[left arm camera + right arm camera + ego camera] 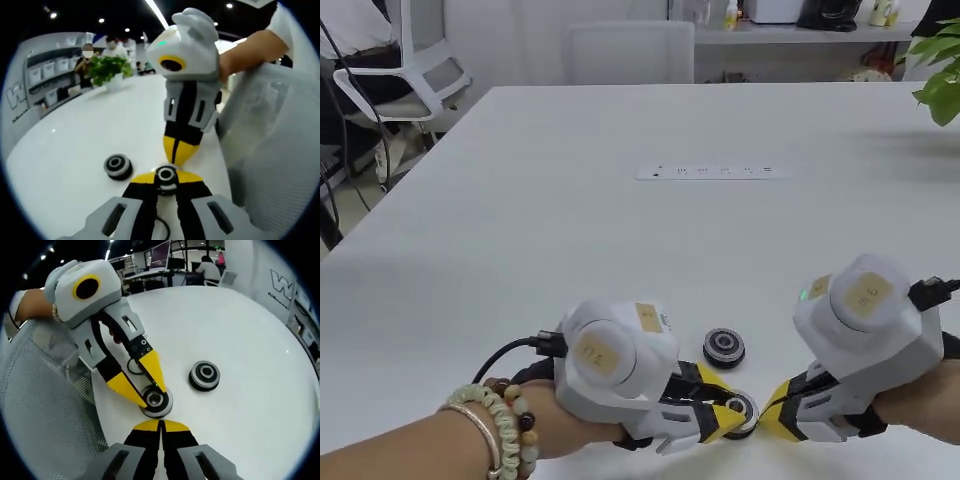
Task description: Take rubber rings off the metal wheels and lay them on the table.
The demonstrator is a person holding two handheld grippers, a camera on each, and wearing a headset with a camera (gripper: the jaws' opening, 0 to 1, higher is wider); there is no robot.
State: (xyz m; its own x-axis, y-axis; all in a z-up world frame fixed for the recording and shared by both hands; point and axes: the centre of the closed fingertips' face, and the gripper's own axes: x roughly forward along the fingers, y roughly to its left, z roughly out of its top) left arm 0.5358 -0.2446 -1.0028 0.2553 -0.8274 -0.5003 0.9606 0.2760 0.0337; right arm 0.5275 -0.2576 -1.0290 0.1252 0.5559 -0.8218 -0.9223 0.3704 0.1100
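the left gripper (725, 405) sits at the near edge of the white table (620, 250). its yellow-tipped jaws are clamped around a small metal wheel (156, 401), one tip on each side. just beyond it, a second metal wheel (724, 347) with a dark rubber ring lies flat on the table, apart from both grippers. the right gripper (161, 426) faces the left one, its jaws pressed together with nothing between them, tips right at the held wheel's rim.
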